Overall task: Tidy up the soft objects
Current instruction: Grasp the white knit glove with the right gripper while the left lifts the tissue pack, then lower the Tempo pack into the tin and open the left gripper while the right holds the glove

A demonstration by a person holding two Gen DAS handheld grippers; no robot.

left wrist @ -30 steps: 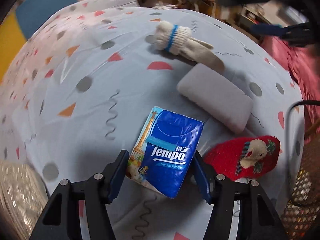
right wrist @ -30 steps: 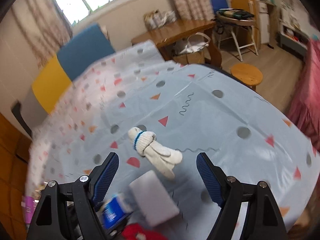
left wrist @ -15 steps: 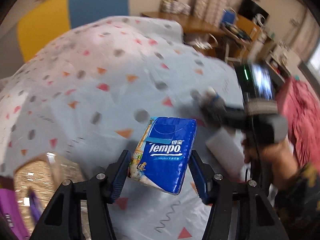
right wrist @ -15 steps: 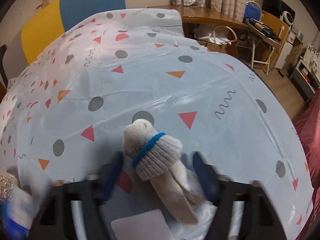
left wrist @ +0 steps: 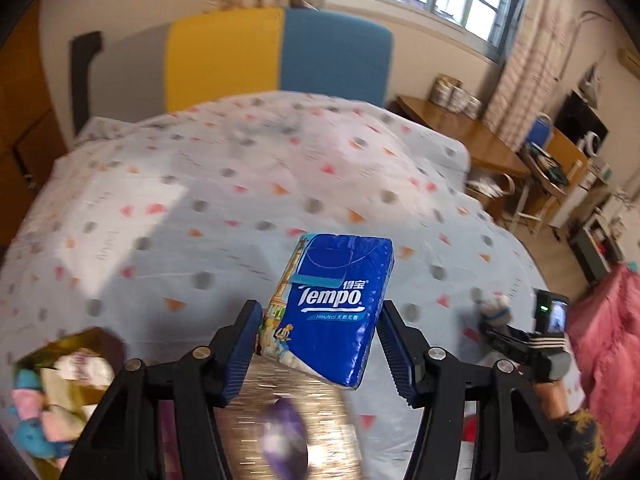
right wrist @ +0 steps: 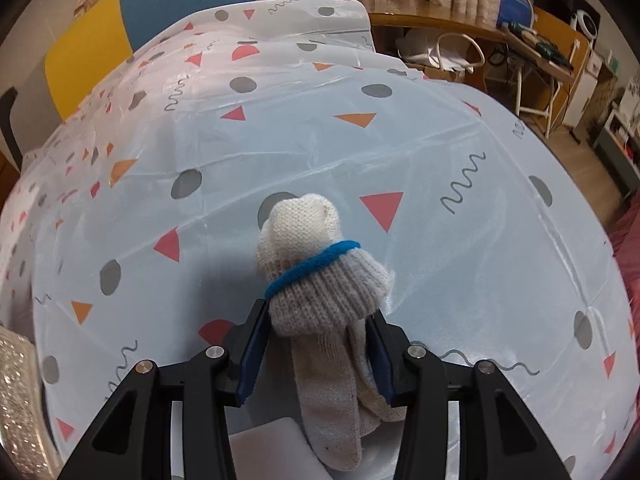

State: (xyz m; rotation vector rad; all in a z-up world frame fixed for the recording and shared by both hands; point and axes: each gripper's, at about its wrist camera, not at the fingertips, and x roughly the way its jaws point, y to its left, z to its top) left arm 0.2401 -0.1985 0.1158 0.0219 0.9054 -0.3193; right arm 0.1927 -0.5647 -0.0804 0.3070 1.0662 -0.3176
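My left gripper [left wrist: 318,350] is shut on a blue Tempo tissue pack [left wrist: 330,308] and holds it in the air above a woven golden basket [left wrist: 276,396]. My right gripper [right wrist: 316,354] is shut on a rolled pair of white knitted gloves with a blue band [right wrist: 316,276], which rest on the patterned plastic sheet [right wrist: 420,264]. In the left wrist view the right gripper [left wrist: 516,340] and the gloves [left wrist: 494,308] show small at the right. A white rectangular pad [right wrist: 276,450] lies just below the gloves.
The basket holds soft items, a purple one [left wrist: 282,444] and pink and blue ones [left wrist: 32,420]. Its edge also shows at the far left of the right wrist view [right wrist: 20,400]. A pink cloth [left wrist: 608,332] hangs at the right. A wooden desk [right wrist: 432,20] and chairs stand beyond.
My left gripper lifted the tissue pack and swung left over the basket. My right gripper came down onto the gloves and closed on them.
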